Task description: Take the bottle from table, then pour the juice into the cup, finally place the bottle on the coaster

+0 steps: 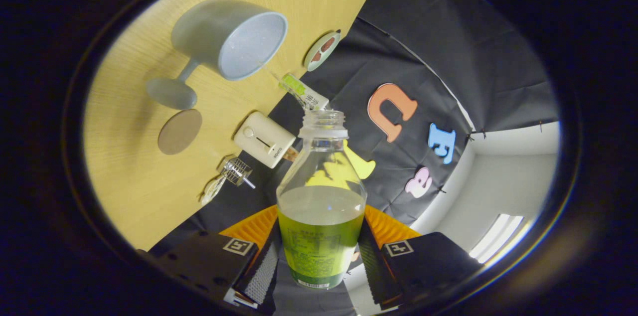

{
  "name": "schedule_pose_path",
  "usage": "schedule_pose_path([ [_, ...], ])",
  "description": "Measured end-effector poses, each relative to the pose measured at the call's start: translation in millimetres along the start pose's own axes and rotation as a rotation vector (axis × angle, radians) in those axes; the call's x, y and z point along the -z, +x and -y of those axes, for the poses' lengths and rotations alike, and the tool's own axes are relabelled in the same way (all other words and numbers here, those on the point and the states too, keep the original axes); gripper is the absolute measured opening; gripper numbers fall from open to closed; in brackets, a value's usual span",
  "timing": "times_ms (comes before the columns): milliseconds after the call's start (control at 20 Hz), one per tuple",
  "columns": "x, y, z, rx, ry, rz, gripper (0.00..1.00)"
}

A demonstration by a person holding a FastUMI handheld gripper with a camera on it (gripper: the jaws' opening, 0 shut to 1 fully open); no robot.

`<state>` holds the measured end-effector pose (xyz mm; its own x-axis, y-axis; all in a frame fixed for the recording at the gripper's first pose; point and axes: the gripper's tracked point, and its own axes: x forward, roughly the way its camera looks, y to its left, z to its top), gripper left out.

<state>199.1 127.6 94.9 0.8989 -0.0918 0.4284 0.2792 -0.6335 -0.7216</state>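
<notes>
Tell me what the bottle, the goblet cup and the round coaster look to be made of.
Bottle, clamped between the tongs: clear glossy plastic, likely; the liquid shows through its wall. Goblet cup: matte grey, opaque, probably plastic or ceramic; no shine. Round coaster: flat, dull brown disc, perhaps cork or fibreboard. Table: pale wood-grain surface, possibly laminate.

Clear glossy plastic bottle (pixel 321 196), matt smooth grey cup (pixel 229 39), pale wood-grain table (pixel 134 176), matt black cloth wall (pixel 423 57).
</notes>
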Motion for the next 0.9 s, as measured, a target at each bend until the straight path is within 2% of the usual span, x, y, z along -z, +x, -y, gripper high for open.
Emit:
schedule_pose_path([
  [600, -2.3, -4.1, 32.9, 0.097, -0.090, 0.005, 0.80],
  [900, 2.9, -3.8, 39.9, 0.110, -0.106, -0.009, 0.80],
])
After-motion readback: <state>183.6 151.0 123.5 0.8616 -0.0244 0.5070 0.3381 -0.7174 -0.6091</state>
